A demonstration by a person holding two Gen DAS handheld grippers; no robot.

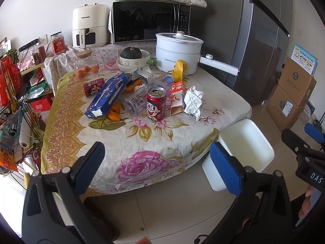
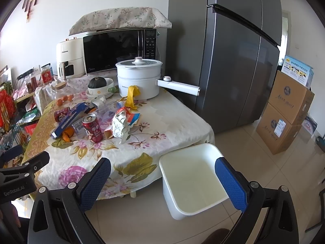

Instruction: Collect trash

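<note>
Trash lies heaped mid-table: an upright red drink can [image 1: 156, 104] [image 2: 92, 128], a second red can [image 1: 93, 86] on its side, a long blue box [image 1: 107, 95] [image 2: 70, 120], a clear plastic bottle [image 1: 137, 101], crumpled white paper [image 1: 193, 101] [image 2: 120, 127], an orange-white carton [image 1: 176, 98], orange peel [image 1: 114, 113] and a yellow wrapper [image 1: 179, 70] [image 2: 132, 96]. A white bin [image 1: 246, 148] [image 2: 193, 181] stands on the floor at the table's right corner. My left gripper [image 1: 157, 166] hangs open before the table's front edge. My right gripper [image 2: 162, 183] is open above the bin.
At the back stand a white electric pot [image 1: 178, 50] with a long handle, bowls holding a green squash [image 1: 132, 52], a glass jar [image 1: 86, 65], a microwave [image 1: 150, 22] and an air fryer [image 1: 89, 26]. A grey fridge [image 2: 233, 50] and stacked cardboard boxes [image 2: 284, 111] stand right; a cluttered wire rack [image 1: 14, 101] left.
</note>
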